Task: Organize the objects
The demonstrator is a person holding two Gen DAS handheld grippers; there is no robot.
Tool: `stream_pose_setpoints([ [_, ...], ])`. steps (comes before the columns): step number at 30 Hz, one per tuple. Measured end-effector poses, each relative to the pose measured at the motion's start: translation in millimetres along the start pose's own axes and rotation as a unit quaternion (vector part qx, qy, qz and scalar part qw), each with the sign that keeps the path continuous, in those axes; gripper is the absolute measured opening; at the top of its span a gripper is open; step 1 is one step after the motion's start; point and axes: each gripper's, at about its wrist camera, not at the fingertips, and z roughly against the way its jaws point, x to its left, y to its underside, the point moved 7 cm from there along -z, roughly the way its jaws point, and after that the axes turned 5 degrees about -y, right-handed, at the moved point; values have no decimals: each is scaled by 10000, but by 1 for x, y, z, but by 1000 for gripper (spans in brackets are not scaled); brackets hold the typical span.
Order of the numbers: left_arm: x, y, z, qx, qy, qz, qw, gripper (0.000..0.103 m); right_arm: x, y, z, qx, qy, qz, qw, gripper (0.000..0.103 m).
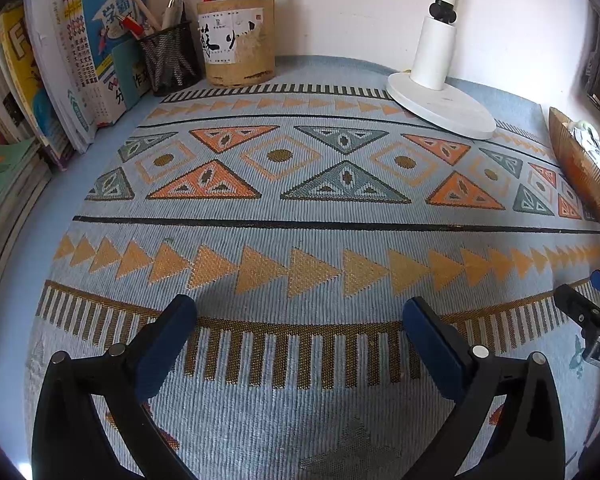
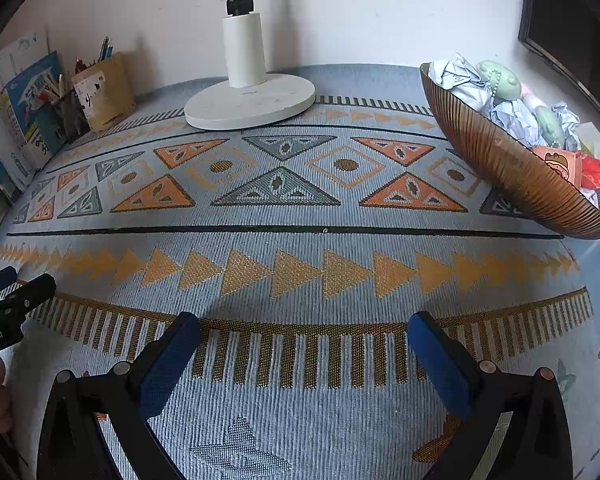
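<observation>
Bowl: my brown ribbed bowl (image 2: 512,168) sits at the far right of the tabletop, tilted, rim toward me; it holds crumpled paper (image 2: 512,118), green soft toys (image 2: 500,80), an orange card and something red.
Left tongs (image 1: 300,320): released, pads wide apart, nothing between them, hovering over the near part of the patterned cloth (image 1: 300,224).
Right tongs (image 2: 304,336): released too, empty, over the same near band, to the right of my left tongs.
Lamp: white lamp base (image 2: 250,100) at far centre, left of the bowl and apart from it.
Pen holders: mesh cup (image 1: 170,58) and tan pot (image 1: 238,42), touching or nearly so, at far left.
Books: upright row of books (image 1: 60,72) against the left edge, beside the mesh cup.
</observation>
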Motion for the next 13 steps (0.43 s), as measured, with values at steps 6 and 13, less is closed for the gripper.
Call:
stream_pose_setpoints([
  [6, 1, 0, 1, 2, -5, -5, 10000, 103, 0, 0, 0, 1, 0, 1, 10000, 103],
  [13, 3, -2, 1, 8, -37, 57, 10000, 103, 0, 0, 0, 0, 1, 0, 10000, 103],
])
